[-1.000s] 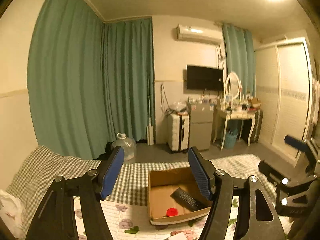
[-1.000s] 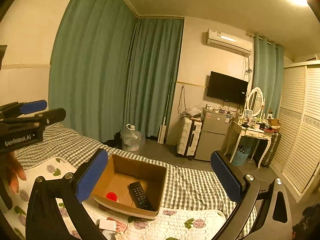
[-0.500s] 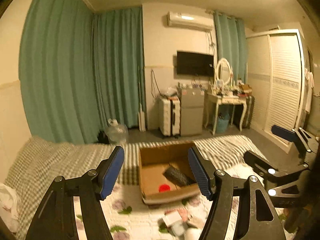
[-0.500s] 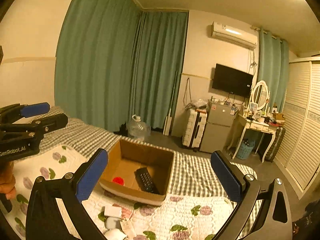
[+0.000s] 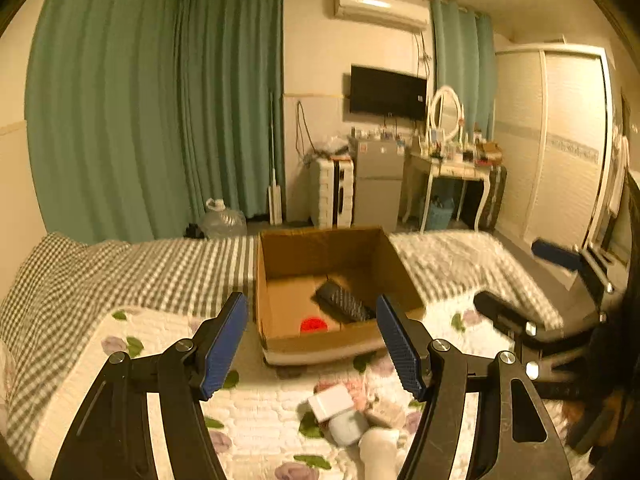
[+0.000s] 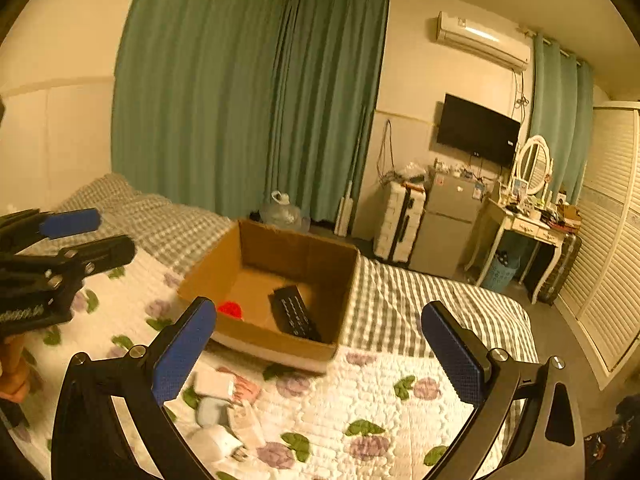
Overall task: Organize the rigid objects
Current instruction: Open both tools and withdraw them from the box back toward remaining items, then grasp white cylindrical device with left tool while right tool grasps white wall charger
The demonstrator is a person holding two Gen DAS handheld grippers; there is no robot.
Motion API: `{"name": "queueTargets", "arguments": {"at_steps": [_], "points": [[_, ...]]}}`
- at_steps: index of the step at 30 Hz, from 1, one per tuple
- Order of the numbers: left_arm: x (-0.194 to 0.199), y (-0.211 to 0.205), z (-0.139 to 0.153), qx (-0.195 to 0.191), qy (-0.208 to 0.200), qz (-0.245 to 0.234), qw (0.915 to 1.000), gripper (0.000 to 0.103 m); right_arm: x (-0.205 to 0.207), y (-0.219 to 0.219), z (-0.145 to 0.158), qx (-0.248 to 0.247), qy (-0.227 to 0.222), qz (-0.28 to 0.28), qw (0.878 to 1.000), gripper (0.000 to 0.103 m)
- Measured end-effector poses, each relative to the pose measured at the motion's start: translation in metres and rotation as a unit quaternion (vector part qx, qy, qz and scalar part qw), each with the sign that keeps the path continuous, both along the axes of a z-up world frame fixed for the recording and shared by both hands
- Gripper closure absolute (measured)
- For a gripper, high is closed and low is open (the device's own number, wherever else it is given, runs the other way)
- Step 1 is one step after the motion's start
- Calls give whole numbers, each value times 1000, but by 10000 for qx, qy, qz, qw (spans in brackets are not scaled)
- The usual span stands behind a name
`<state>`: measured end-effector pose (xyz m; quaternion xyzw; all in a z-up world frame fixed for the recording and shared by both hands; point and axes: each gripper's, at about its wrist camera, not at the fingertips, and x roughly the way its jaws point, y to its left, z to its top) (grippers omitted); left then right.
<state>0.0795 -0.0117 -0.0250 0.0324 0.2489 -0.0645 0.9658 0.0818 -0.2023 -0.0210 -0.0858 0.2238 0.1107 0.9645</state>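
Observation:
An open cardboard box (image 5: 280,344) (image 6: 280,350) sits on the bed. In it lie a black remote control (image 5: 344,302) (image 6: 296,314) and a small red round object (image 5: 314,325) (image 6: 231,309). A pile of small white and pale objects (image 5: 348,420) (image 6: 218,408) lies on the floral quilt in front of the box. My left gripper (image 5: 312,344) is open and empty, above the pile. My right gripper (image 6: 318,354) is open wide and empty, to the right of the pile. Each gripper shows in the other's view, the right one (image 5: 520,312) and the left one (image 6: 80,236).
The bed has a floral quilt (image 6: 380,400) and a checked blanket (image 5: 120,276). Beyond the bed stand a water jug (image 5: 222,222), a suitcase (image 5: 332,192), a small fridge (image 5: 378,184), a dressing table (image 5: 456,168) and wardrobe doors (image 6: 608,240).
Both grippers have tilted down and moved closer to the bed; the box sits higher in both views and the pile of small objects has come into view. Both stay open.

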Motion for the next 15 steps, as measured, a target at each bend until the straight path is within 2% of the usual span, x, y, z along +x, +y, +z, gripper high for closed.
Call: {"name": "queueTargets", "arguments": {"at_steps": [3,9,15], "points": [[2,-5,-22,124,224,14,9997,34,10,-8,-19,15,252,-31,9997,0],[7,-16,-68,-77,956,-81,9954,34,28,-19,-60,73,836,-21,9965,0],[2,-32,-107,-242,1491,-267,9882,34,40,-29,-99,117,1284,23,9916,0]]}}
